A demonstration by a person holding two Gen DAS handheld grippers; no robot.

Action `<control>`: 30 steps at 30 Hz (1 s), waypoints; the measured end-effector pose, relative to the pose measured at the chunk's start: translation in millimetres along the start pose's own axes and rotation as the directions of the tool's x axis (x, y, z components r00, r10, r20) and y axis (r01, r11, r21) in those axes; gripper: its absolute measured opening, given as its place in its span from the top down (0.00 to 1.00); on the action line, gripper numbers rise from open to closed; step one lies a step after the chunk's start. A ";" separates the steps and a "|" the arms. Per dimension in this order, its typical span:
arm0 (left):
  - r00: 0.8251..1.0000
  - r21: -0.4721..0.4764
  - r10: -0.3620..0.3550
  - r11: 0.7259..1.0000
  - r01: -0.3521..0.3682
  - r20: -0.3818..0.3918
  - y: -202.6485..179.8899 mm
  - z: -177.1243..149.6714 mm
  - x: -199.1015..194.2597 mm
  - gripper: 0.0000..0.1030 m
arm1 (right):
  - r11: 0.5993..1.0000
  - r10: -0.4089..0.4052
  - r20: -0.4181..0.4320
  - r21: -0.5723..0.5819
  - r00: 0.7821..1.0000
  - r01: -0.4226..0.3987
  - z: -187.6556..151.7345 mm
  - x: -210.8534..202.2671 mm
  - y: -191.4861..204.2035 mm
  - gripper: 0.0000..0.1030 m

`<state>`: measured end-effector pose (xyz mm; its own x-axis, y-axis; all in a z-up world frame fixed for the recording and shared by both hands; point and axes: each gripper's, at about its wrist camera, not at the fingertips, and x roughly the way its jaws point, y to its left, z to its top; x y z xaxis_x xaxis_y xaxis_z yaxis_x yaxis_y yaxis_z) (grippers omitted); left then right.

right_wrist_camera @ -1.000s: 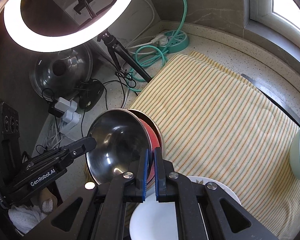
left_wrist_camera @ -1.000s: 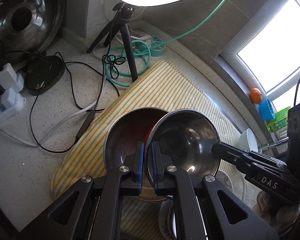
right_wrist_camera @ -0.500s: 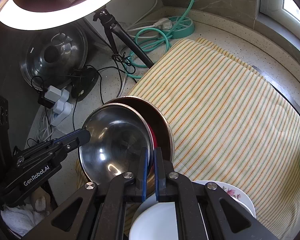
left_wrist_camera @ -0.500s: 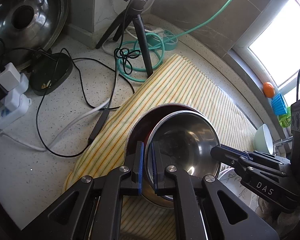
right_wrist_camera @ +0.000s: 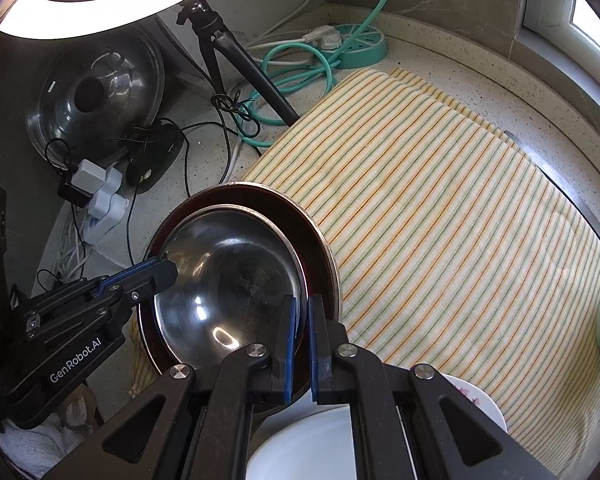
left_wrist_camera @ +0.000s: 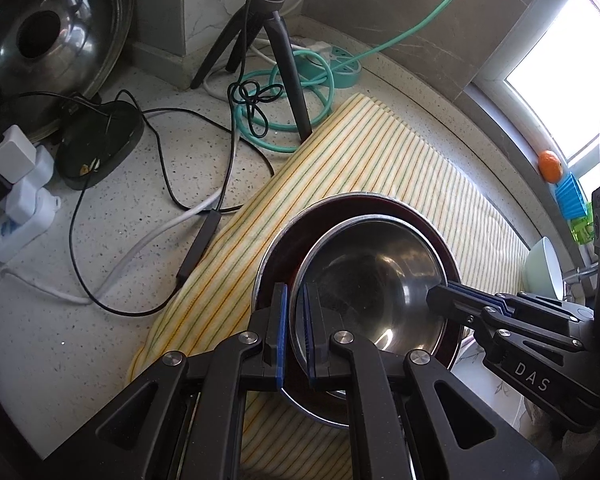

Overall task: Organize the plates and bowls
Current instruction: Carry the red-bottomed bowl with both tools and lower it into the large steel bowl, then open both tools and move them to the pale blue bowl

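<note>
Both pairs of fingers are clenched on opposite rims of a steel bowl (left_wrist_camera: 374, 280), the left gripper (left_wrist_camera: 296, 332) at one edge, the right gripper (right_wrist_camera: 300, 336) at the other, holding it inside a larger red-lined bowl (right_wrist_camera: 318, 240) on the striped cloth (right_wrist_camera: 440, 220). An uneven release could tip or jam the inner bowl, or clang steel on steel. Both bowls look empty; a white plate (right_wrist_camera: 480, 400) lies just beside the right fingers.
</note>
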<state>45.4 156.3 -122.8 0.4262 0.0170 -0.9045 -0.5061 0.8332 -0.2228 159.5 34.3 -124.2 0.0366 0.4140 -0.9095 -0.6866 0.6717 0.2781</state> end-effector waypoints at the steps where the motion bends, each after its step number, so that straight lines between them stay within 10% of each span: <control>1: 1.000 -0.001 0.000 1.000 0.000 -0.001 0.3 0.7 -0.1 0.94 | 1.000 -0.001 0.000 0.001 1.000 0.001 0.4 0.1 -0.3 0.95; 30: 0.996 -0.004 -0.046 0.999 0.047 0.075 -8.0 0.6 -36.8 0.94 | 1.000 0.014 0.132 -0.007 0.991 -0.014 -15.3 -51.0 -7.5 0.91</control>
<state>34.2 149.3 -87.5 0.5042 0.0198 -0.8634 -0.4885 0.8309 -0.2662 151.7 -1.2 -84.6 0.1224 0.5013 -0.8566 -0.6918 0.6619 0.2885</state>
